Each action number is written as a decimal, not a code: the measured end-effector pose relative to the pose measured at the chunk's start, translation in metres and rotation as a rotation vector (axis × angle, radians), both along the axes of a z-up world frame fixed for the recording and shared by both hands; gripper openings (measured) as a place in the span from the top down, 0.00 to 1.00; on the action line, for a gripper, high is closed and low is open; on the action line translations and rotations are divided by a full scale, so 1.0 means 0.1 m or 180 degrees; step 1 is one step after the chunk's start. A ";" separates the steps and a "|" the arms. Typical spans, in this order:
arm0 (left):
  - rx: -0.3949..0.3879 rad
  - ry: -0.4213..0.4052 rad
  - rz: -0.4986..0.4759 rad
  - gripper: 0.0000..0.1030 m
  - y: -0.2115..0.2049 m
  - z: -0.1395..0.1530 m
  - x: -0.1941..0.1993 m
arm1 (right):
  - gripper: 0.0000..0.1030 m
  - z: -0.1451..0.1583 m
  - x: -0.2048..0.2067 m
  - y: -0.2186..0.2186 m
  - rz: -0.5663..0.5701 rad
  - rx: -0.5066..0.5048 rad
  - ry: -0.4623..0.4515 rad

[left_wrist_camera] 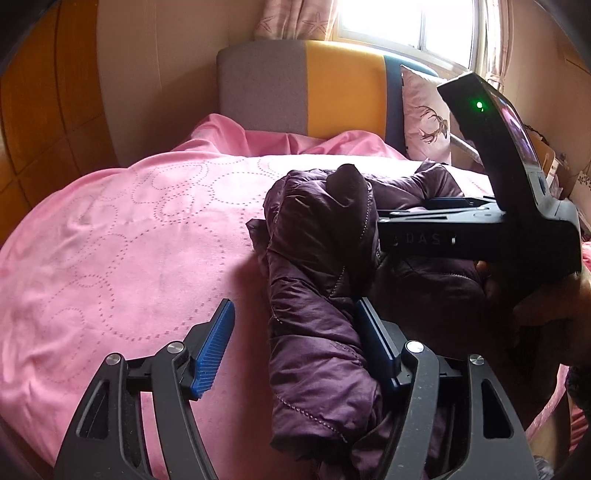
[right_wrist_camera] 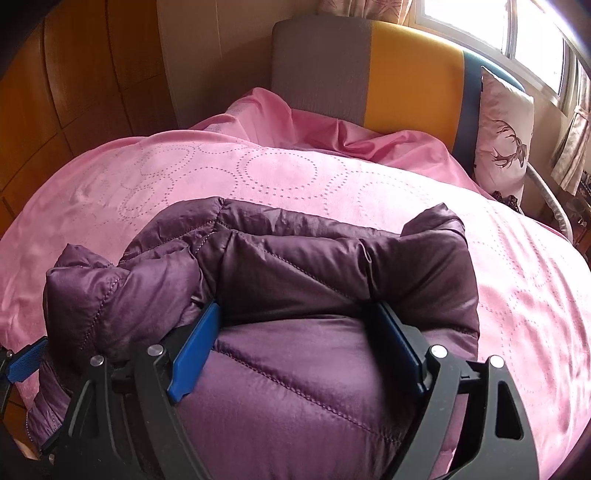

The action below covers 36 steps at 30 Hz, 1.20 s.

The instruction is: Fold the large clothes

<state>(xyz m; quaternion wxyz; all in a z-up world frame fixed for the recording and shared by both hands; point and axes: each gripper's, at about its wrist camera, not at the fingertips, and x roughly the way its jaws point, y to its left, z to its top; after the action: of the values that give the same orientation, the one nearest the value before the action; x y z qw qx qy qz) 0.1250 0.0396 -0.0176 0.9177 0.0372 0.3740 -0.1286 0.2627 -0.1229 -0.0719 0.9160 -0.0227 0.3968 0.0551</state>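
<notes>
Straddling purple jacket (right_wrist_camera: 314,387) on bedspread (right_wrist_camera: 295,173): right claw (right_wrist_camera: 295,308).

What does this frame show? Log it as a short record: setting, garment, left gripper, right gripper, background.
setting: bed with pink cover
garment: purple quilted jacket, bunched on the cover
left gripper: open; jacket against one of its fingers, the other clear
right gripper: wide, jacket bulging between its fingers; grip unclear
background: headboard, deer pillow, window
</notes>
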 end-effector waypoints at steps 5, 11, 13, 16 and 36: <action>0.0035 -0.0037 -0.0008 0.36 0.01 0.02 -0.08 | 0.14 0.29 -0.25 -0.14 0.0007 0.0281 -0.0118; -0.0038 -0.0025 -0.0010 0.35 0.07 0.01 -0.09 | 0.15 0.43 -0.81 -0.34 0.0075 0.0258 -0.0288; -0.0047 -0.0031 -0.0025 0.35 0.08 0.00 -0.08 | 0.16 0.40 -0.97 -0.40 0.0053 0.0239 -0.0288; -0.0073 -0.0025 -0.0033 0.33 0.09 -0.03 -0.08 | 0.16 0.26 -1.10 -0.43 0.0023 0.0169 -0.0215; -0.1068 0.0476 -0.0377 0.32 0.55 -0.54 0.26 | 0.02 -0.05 -1.04 -1.05 0.0150 0.1334 0.0286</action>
<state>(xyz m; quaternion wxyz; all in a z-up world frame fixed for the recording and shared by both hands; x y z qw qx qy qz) 0.1508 0.0944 -0.0714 0.8715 -0.1040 0.4117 -0.2454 0.1589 -0.2275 -0.0767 0.8805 0.1615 0.4164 0.1587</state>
